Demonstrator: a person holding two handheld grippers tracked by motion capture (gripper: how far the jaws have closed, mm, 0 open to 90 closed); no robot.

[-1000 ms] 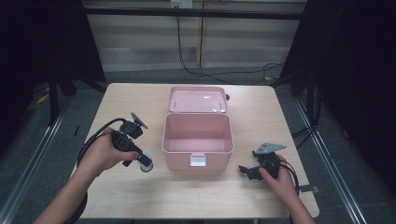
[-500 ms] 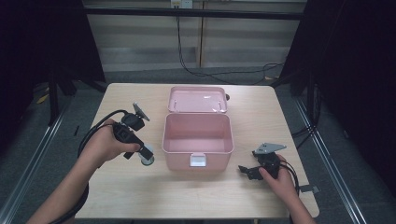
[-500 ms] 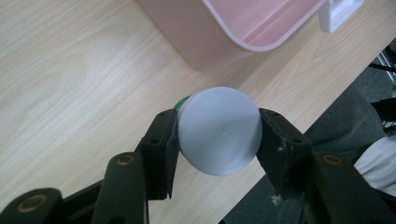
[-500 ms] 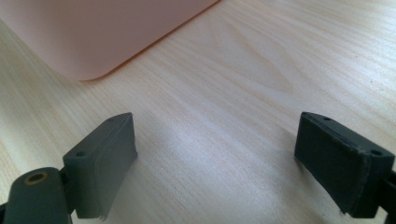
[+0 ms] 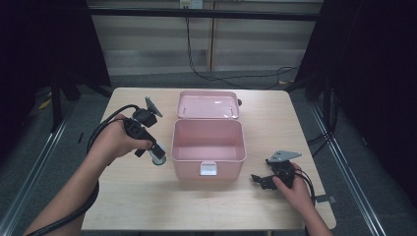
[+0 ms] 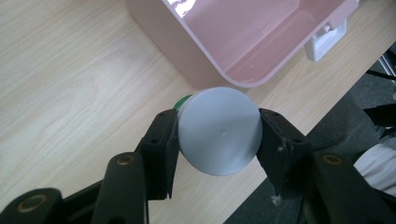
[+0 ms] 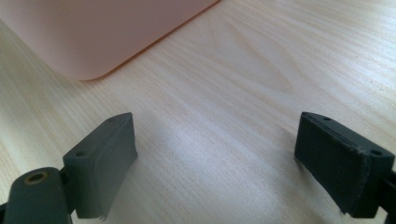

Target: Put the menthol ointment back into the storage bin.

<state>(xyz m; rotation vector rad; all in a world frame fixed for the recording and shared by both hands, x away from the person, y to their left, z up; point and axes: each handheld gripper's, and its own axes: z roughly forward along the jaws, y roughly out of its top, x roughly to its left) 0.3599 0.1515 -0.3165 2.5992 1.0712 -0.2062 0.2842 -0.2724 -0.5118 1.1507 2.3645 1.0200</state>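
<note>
Left of centre in the high view, my left tongs [image 5: 158, 153] grip a small jar with a pale grey lid [image 5: 158, 156], just beside the left wall of the open pink box [image 5: 208, 147]. Against the frame a second back, my left hand [image 5: 115, 141] has carried the jar up the picture and off the bench [image 5: 147, 196]; it sat lower and nearer the front edge before, and now hangs close to the box's left rim. The box, its flipped-back lid [image 5: 208, 104] and my right hand [image 5: 295, 189] have not shifted.

At the middle of the left gripper view the round lid [image 6: 219, 130] faces the camera, pinched on both sides by the black pads [image 6: 166, 149], with the box rim at upper right. A sliver of green [image 6: 182, 101] shows behind the lid's upper left edge; the jar's body is otherwise hidden by the lid, so I cannot make out its contents or label.

Lower right in the high view, my right tongs [image 5: 260, 181] rest on the bench near the box's front right corner. The right gripper view shows their jaws spread wide with only bare wood between them and a corner of the pink box wall [image 7: 93, 32], cut off at upper left.
</note>
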